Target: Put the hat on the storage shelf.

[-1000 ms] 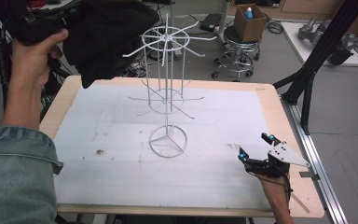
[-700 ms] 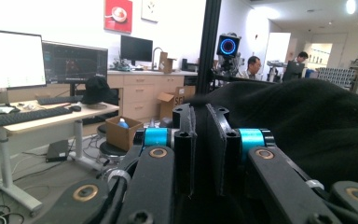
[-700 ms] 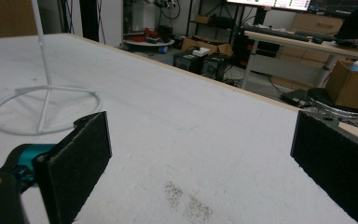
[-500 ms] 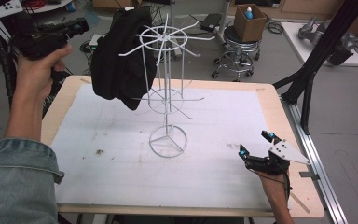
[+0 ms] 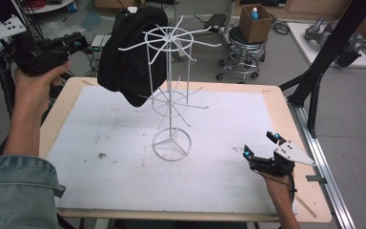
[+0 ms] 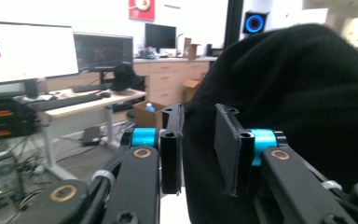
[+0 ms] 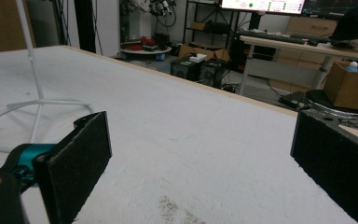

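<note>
Released, black cap (image 5: pixel 132 59) hangs beside left claw (image 6: pixel 199 147)

Your right gripper (image 7: pixel 200 163) hangs low over the white table (image 7: pixel 191 126), its two black pads (image 7: pixel 77 163) set wide apart with nothing between them. The ring base of the white wire rack (image 7: pixel 32 109) sits at the left, its thin post rising out of frame. Past the table's far edge stand a cardboard box (image 7: pixel 349 86) and a desk (image 7: pixel 303 46) with monitors.
</note>
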The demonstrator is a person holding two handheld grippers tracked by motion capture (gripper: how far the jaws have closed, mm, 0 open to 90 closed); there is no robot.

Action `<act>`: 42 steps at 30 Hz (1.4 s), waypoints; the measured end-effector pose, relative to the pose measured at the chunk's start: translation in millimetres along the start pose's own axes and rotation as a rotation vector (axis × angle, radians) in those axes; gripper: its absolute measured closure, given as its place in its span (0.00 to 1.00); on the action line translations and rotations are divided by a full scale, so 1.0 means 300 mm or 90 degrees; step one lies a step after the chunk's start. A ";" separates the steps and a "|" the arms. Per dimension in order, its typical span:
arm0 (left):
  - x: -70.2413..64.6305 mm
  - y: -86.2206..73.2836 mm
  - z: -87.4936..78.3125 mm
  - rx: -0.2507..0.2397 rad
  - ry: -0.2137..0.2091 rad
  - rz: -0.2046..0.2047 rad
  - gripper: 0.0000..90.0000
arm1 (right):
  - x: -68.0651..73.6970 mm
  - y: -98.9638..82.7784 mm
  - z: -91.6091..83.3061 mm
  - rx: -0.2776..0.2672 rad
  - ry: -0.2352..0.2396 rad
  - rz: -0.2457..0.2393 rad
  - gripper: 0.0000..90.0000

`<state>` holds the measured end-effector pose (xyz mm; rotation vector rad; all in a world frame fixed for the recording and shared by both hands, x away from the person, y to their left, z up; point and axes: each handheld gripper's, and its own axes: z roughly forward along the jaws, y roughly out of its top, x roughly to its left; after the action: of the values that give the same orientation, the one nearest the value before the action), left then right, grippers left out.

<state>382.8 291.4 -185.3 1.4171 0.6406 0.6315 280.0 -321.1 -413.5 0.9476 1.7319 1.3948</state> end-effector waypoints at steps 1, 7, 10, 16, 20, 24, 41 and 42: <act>-0.002 -0.006 -0.004 0.000 0.006 0.002 0.78 | -0.001 0.000 0.001 0.001 -0.004 0.001 0.05; -0.021 -0.048 -0.045 0.015 0.049 0.023 0.66 | -0.016 0.003 0.017 -0.003 -0.019 0.026 0.04; -0.032 -0.069 -0.068 0.020 0.067 0.037 0.63 | -0.019 0.004 0.023 -0.003 -0.018 0.035 0.04; -0.043 -0.120 -0.108 0.029 0.103 0.043 0.53 | -0.021 0.007 0.040 -0.002 -0.014 0.036 0.04; -0.049 -0.158 -0.133 0.030 0.129 0.038 0.45 | -0.017 0.011 0.054 -0.001 -0.012 0.040 0.04; -0.054 -0.200 -0.159 0.033 0.153 0.032 0.38 | -0.013 0.015 0.067 0.001 -0.010 0.044 0.04; -0.083 -0.376 -0.232 0.055 0.223 0.039 0.27 | -0.010 0.019 0.096 0.006 -0.008 0.047 0.04; -0.084 -0.387 -0.234 0.059 0.224 0.040 0.27 | -0.010 0.019 0.096 0.006 -0.008 0.049 0.04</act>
<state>316.2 314.5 -303.9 1.4271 0.9143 0.9222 307.1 -309.4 -412.4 1.0358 1.7104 1.4275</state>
